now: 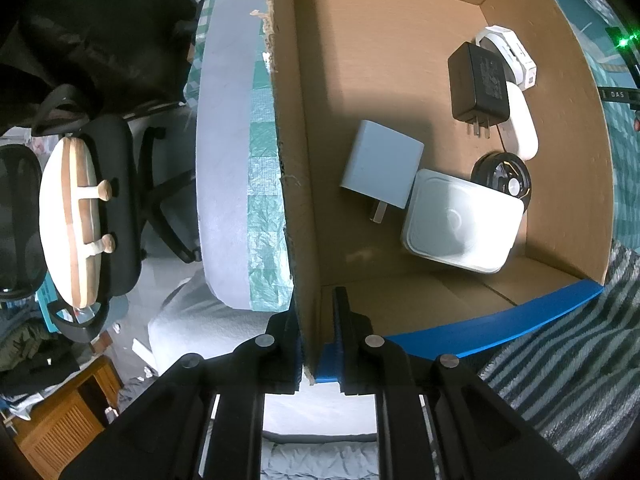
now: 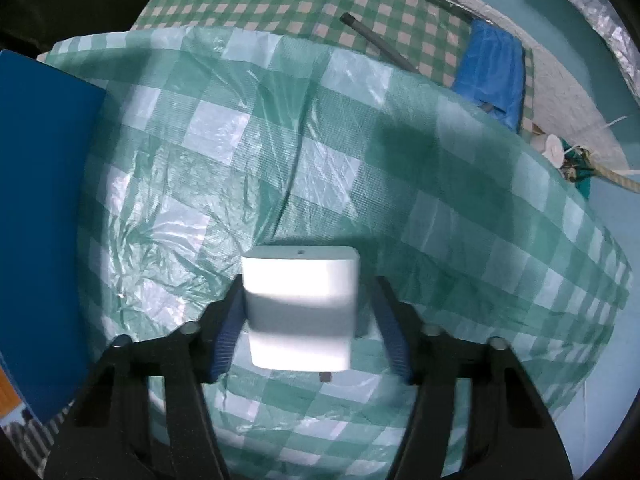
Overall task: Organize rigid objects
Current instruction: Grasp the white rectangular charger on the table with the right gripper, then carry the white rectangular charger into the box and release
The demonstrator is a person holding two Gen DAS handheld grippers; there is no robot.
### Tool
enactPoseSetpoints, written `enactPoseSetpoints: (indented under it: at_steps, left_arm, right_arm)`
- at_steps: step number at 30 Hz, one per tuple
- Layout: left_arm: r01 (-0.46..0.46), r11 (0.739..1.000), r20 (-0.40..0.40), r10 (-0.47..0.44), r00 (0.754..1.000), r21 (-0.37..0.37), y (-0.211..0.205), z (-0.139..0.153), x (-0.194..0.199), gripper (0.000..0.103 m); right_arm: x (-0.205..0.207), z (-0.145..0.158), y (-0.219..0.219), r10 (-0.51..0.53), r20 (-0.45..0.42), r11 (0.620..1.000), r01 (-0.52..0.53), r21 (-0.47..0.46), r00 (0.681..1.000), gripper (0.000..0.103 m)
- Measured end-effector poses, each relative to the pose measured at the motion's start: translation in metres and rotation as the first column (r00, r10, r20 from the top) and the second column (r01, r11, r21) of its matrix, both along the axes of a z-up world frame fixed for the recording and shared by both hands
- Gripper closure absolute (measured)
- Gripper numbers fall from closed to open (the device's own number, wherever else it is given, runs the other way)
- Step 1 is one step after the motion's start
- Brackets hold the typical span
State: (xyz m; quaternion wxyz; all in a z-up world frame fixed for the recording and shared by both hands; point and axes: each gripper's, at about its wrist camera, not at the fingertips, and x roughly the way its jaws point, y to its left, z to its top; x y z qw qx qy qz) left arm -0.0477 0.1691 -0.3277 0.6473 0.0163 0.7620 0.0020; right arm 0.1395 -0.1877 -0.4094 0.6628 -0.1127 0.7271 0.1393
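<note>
My left gripper (image 1: 316, 320) points down and is shut on the left wall of an open cardboard box (image 1: 296, 160), near its blue-edged corner. Inside the box lie a pale grey plug charger (image 1: 380, 164), a white square dish (image 1: 460, 224), a black power adapter (image 1: 478, 80), a black round device (image 1: 502, 176) and some white items (image 1: 508, 52). In the right wrist view a white plug charger (image 2: 300, 304) lies on the green checked tablecloth (image 2: 240, 160). My right gripper (image 2: 308, 292) straddles it, with the left pad against its side and a gap at the right pad.
The blue side of the box (image 2: 40, 220) stands left of the right gripper. A blue bag (image 2: 492, 76) and grey rods (image 2: 376, 40) lie at the far side. Left of the table is a black office chair (image 1: 120, 208) holding a white and wooden item. A striped cloth (image 1: 560, 360) lies beside the box.
</note>
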Motion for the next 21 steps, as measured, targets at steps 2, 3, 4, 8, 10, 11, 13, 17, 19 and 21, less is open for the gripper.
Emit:
enactPoseSetpoints:
  at_steps: [2,3,4,8,10,11,13,17,19,21]
  left_arm:
    - [0.0,1.0,-0.001,0.0,1.0,0.001,-0.001,0.0,0.0,0.09]
    - [0.001,1.0,0.001,-0.001,1.0,0.0,-0.001,0.0,0.0,0.09]
    - [0.001,1.0,0.001,-0.001,1.0,0.0,0.0,0.0,0.0,0.09]
    - [0.002,1.0,0.001,-0.002,1.0,-0.001,0.0,-0.001,0.0,0.09]
    - [0.001,1.0,0.002,-0.001,1.0,-0.003,0.0,-0.001,-0.001,0.09]
    - [0.001,1.0,0.003,-0.001,1.0,-0.003,0.0,-0.001,-0.001,0.09]
    - [0.001,1.0,0.001,-0.001,1.0,-0.002,0.0,-0.001,-0.001,0.09]
    - [0.004,1.0,0.002,-0.004,1.0,-0.002,0.0,-0.001,-0.001,0.09]
    - [0.001,1.0,0.004,-0.001,1.0,-0.003,0.0,-0.002,-0.001,0.09]
    - [0.002,1.0,0.003,-0.002,1.0,-0.003,0.0,-0.002,-0.001,0.09]
  right_arm:
    - [0.0,-0.001,0.002,0.005,0.002,1.0,-0.005,-0.017,1.0,0.051]
    - [0.0,-0.001,0.004,0.012,0.002,1.0,-0.012,-0.025,1.0,0.051]
    - [0.0,-0.004,0.004,0.017,0.003,0.999,-0.017,-0.03,1.0,0.05]
    - [-0.002,-0.004,0.005,0.029,-0.001,0.999,-0.029,-0.042,1.0,0.051]
    - [-0.004,-0.003,0.006,0.035,0.004,0.998,-0.034,-0.048,0.999,0.051]
    - [-0.005,-0.002,0.006,0.036,0.01,0.998,-0.036,-0.052,0.999,0.051]
    - [-0.008,0.003,0.009,0.04,0.012,0.998,-0.04,-0.053,0.999,0.051]
    - [-0.017,0.021,0.021,0.074,0.025,0.997,-0.073,-0.035,0.997,0.051]
    - [-0.02,0.033,0.027,0.079,0.031,0.997,-0.079,-0.014,0.996,0.051]
    - [-0.022,0.043,0.032,0.084,0.033,0.996,-0.085,0.002,0.996,0.051]
